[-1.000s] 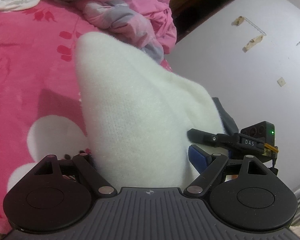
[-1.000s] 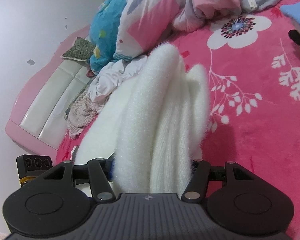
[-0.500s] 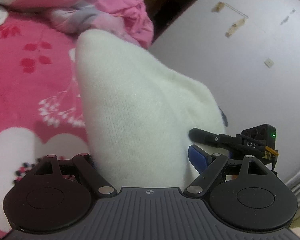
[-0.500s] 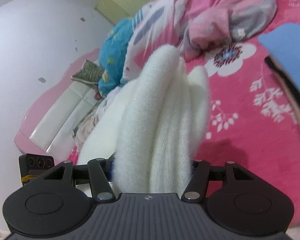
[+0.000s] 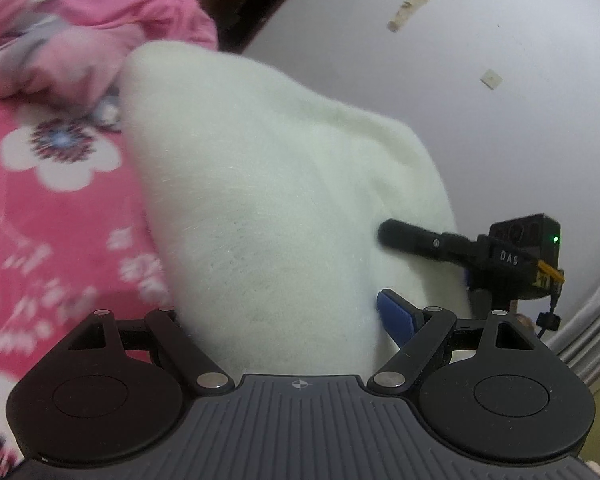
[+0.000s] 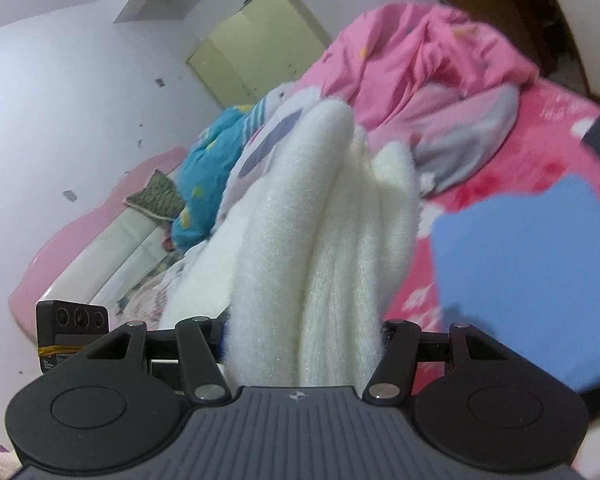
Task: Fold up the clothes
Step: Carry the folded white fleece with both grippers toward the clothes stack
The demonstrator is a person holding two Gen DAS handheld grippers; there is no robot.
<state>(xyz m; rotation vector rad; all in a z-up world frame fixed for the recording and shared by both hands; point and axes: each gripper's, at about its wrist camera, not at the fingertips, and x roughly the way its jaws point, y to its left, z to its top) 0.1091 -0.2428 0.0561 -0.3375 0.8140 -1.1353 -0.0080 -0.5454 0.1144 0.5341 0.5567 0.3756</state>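
A white fuzzy knit garment [image 5: 268,200] fills the middle of the left wrist view, rising from between the fingers of my left gripper [image 5: 284,312], which is shut on it. Only the blue pad [image 5: 396,316] of one left finger shows; the cloth hides the rest. In the right wrist view the same white garment [image 6: 332,240] stands bunched in thick folds, with my right gripper [image 6: 304,332] shut on it and its fingertips buried in the cloth. The garment hangs lifted above the pink flowered bed cover [image 5: 60,220].
A black rod and a camera box with a green light [image 5: 524,248] sit to the right of the garment. Crumpled pink bedding [image 6: 432,64], a blue pillow [image 6: 204,184] and the pink headboard [image 6: 80,236] lie behind. A blurred blue flat thing [image 6: 528,264] is close on the right.
Both grippers have kept hold of the white garment and swung with it. The right view has tilted up toward the wall and cupboard. The blue thing has come much closer.
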